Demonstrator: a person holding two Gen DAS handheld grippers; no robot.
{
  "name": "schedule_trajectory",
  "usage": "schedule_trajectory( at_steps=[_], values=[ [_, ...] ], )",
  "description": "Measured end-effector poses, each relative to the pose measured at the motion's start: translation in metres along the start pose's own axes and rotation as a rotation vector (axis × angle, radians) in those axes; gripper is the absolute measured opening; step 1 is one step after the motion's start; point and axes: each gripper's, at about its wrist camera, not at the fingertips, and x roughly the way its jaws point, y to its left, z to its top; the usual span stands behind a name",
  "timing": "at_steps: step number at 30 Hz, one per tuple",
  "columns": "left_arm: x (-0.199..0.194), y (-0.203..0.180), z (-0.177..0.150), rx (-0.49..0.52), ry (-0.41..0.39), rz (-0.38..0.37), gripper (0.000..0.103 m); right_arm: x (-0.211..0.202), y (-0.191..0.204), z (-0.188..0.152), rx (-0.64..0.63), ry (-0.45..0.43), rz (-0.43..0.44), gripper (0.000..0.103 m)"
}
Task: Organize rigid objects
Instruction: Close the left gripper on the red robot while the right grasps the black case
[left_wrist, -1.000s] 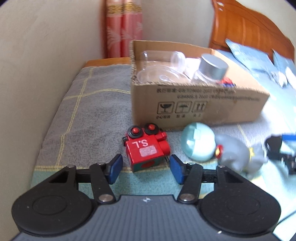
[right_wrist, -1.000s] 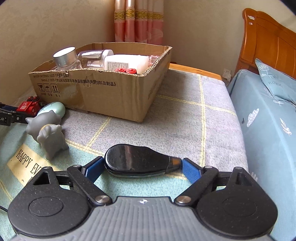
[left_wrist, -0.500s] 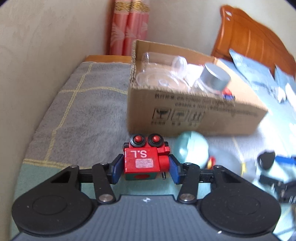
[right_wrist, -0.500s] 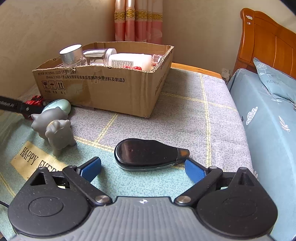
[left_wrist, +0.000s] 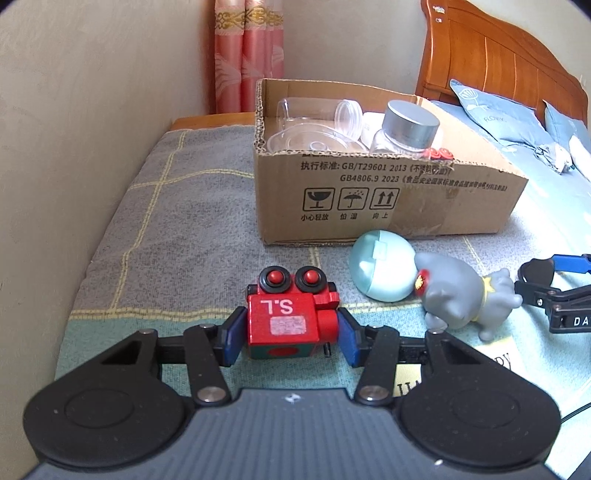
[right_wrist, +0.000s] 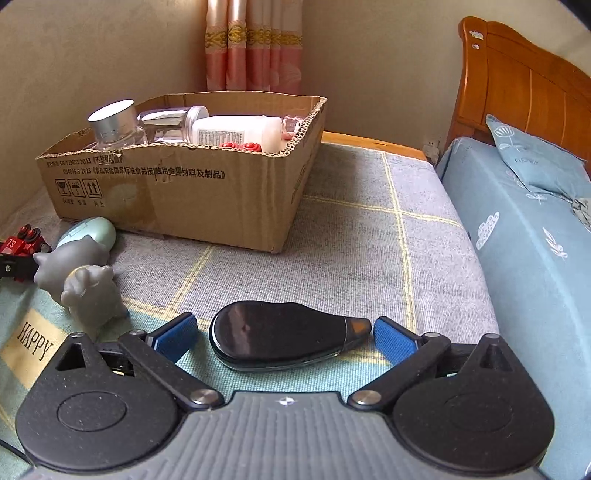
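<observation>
A red toy train engine (left_wrist: 288, 325) marked "S.L" sits on the blanket between the blue pads of my left gripper (left_wrist: 290, 336), which is shut on it. My right gripper (right_wrist: 284, 336) is open around a glossy black teardrop-shaped object (right_wrist: 280, 339) lying on the blanket; both pads stand slightly apart from it. The open cardboard box (left_wrist: 369, 199) behind holds clear jars, a silver-lidded jar (left_wrist: 406, 129) and a white bottle (right_wrist: 236, 133). The box also shows in the right wrist view (right_wrist: 192, 192).
A pale green egg-shaped object (left_wrist: 380, 266) and a grey pig figure (left_wrist: 458, 299) lie right of the train, in front of the box. A wall runs along the left. A bed with a blue sheet (right_wrist: 535, 258) and wooden headboard (right_wrist: 517, 85) lies to the right.
My left gripper moved forward and closed on the red train. My right gripper opened and let go of the black object, which now rests on the blanket between the pads.
</observation>
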Motion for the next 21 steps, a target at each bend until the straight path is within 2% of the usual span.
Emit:
schedule_trajectory(
  at_steps=[2,5,6,9,13,14,15,21],
  values=[
    [0.0,0.001,0.0,0.001,-0.001,-0.008,0.057,0.0,-0.003,0.0,-0.019,0.0,0.027,0.103],
    [0.002,0.0,0.0,0.004,-0.003,0.005,0.073,-0.001,-0.007,0.001,-0.042,0.01,0.062,0.102],
    [0.003,-0.001,0.0,0.007,-0.004,0.016,0.074,-0.002,-0.007,0.001,-0.045,0.014,0.063,0.099],
    [0.005,-0.002,0.001,0.005,-0.003,0.017,0.074,-0.005,-0.006,0.001,-0.05,0.014,0.064,0.093],
    [0.007,-0.002,0.004,0.006,-0.003,0.018,0.069,-0.006,-0.004,0.001,-0.044,0.016,0.056,0.093],
    [0.007,-0.002,0.005,0.013,0.003,0.012,0.058,-0.006,-0.004,0.001,-0.043,0.019,0.055,0.093],
    [0.007,-0.001,0.007,0.022,0.006,0.008,0.054,-0.007,-0.004,0.001,-0.044,0.021,0.057,0.093],
    [0.004,-0.001,0.011,0.056,0.036,-0.011,0.053,-0.013,-0.003,0.006,-0.08,0.024,0.072,0.093]
  ],
)
